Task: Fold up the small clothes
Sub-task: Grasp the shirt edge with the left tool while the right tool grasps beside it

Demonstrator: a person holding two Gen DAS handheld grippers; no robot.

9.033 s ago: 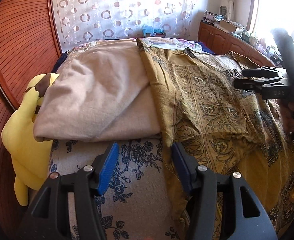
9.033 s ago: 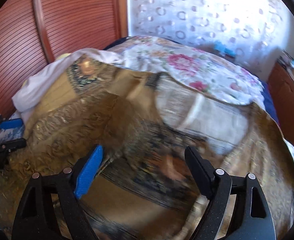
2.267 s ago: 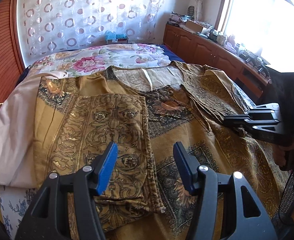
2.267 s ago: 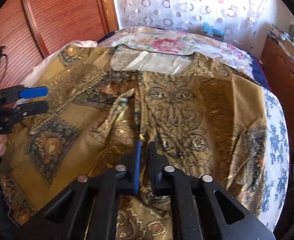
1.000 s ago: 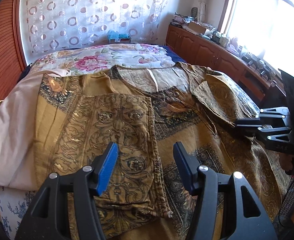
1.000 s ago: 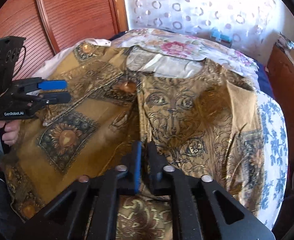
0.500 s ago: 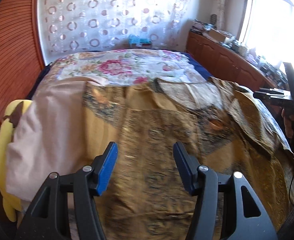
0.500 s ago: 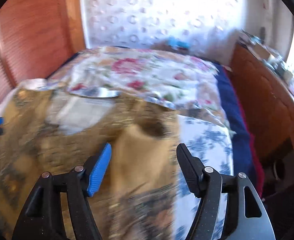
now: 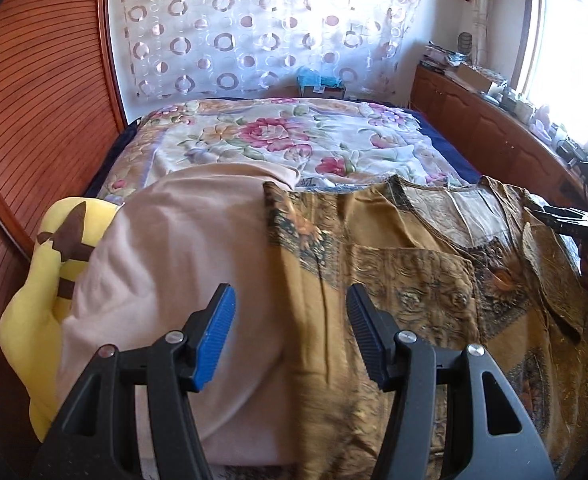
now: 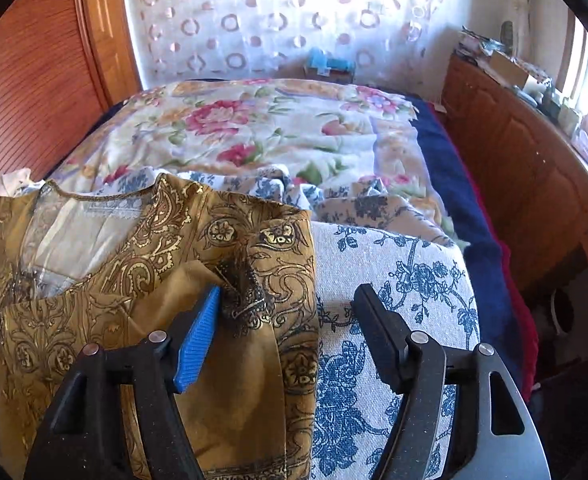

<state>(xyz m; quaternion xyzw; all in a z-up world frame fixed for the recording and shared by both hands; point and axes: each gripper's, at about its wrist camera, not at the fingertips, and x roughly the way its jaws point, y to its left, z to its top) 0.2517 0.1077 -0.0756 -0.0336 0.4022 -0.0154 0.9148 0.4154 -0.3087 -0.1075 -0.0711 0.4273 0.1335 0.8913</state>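
Golden garment [image 10: 142,280] lies under the right gripper [image 10: 286,332]; jaws apart.

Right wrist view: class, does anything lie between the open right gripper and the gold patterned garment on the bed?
Nothing visible does. The right gripper hovers with open jaws directly over the edge of the gold patterned garment, above the blue-flowered sheet. No object sits between them.

Both claws point forward and down, jaws apart, nothing pinched. The left claw [image 9: 290,336] gapes moderately; the right claw [image 10: 286,336] stands wider, its pads bare.
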